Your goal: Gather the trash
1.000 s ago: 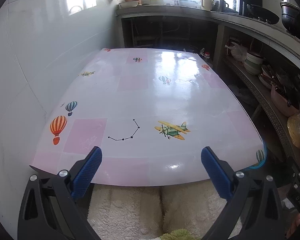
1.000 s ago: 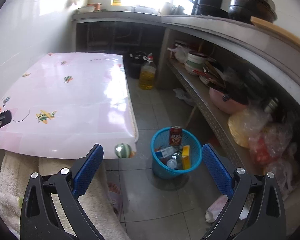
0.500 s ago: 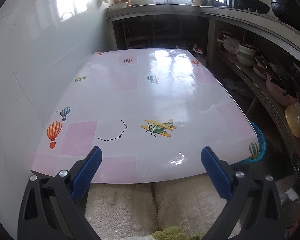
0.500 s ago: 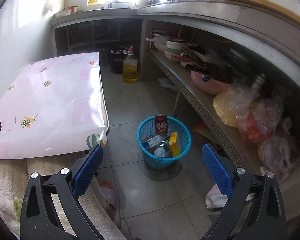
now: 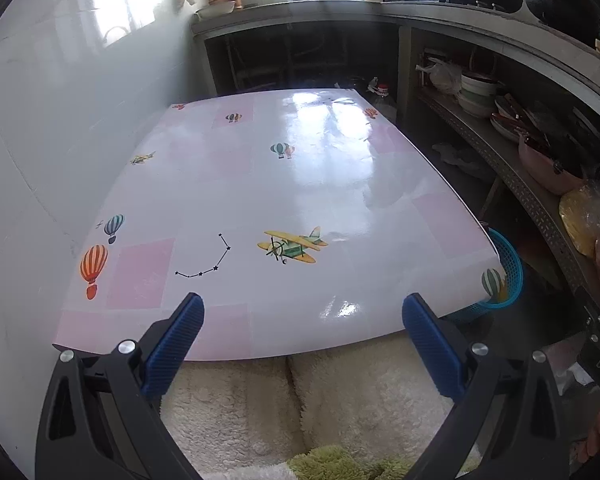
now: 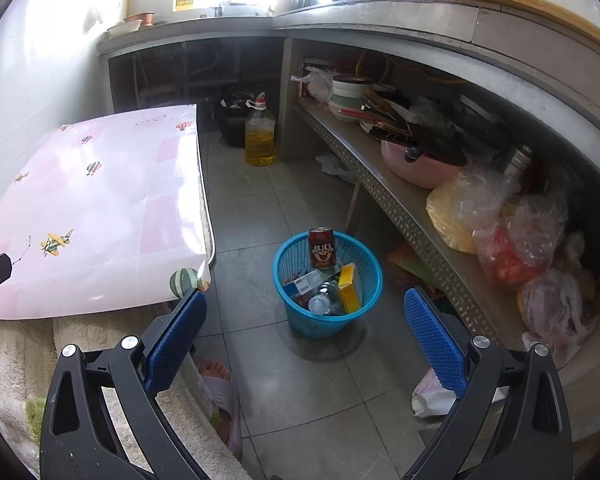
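So I'm holding both tools up with nothing in them right now. My left gripper (image 5: 302,330) is hanging over the near edge of the table (image 5: 260,184) with its jaws spread wide and empty, and my right gripper (image 6: 305,326) is just as wide and empty, looking down at the blue basket (image 6: 290,312) on the floor tiles near the table's corner. The trash is sitting inside that basket: a red can (image 6: 322,248) standing upright at the back, a yellow box (image 6: 350,286), a clear bottle (image 6: 324,300) and a printed wrapper (image 6: 306,280). I'm seeing no litter on the tabletop, so I'm guessing the collecting is pretty much wrapped up. There's a crumpled white bit (image 6: 430,396) on the floor by the shelf, though. If that counts, I'm thinking the right tool needs to drop low and pinch it.
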`<action>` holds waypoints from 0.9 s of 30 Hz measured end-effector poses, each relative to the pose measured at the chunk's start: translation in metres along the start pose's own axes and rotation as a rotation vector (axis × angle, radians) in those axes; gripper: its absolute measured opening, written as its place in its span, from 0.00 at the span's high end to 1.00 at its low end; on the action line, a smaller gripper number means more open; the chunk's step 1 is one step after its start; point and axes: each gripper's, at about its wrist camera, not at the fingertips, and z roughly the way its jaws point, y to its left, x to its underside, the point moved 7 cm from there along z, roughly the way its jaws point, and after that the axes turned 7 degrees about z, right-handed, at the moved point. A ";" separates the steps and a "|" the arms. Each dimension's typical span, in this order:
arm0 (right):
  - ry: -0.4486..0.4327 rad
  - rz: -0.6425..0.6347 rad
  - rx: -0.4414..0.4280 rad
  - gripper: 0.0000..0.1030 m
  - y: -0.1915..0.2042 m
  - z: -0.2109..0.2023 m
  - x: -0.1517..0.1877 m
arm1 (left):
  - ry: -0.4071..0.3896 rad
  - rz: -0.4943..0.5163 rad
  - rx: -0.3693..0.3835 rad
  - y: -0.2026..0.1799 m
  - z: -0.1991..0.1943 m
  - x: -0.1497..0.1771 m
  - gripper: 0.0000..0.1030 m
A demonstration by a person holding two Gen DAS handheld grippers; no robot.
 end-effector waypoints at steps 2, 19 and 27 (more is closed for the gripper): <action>0.000 0.001 0.001 0.08 0.000 0.000 0.000 | -0.005 -0.001 0.001 0.001 -0.001 -0.001 0.06; -0.003 -0.005 0.000 0.08 0.001 -0.001 0.000 | 0.016 -0.017 0.007 0.005 0.003 0.001 0.06; -0.004 -0.009 -0.001 0.08 -0.001 -0.001 -0.002 | 0.016 -0.017 0.008 0.005 0.002 0.002 0.06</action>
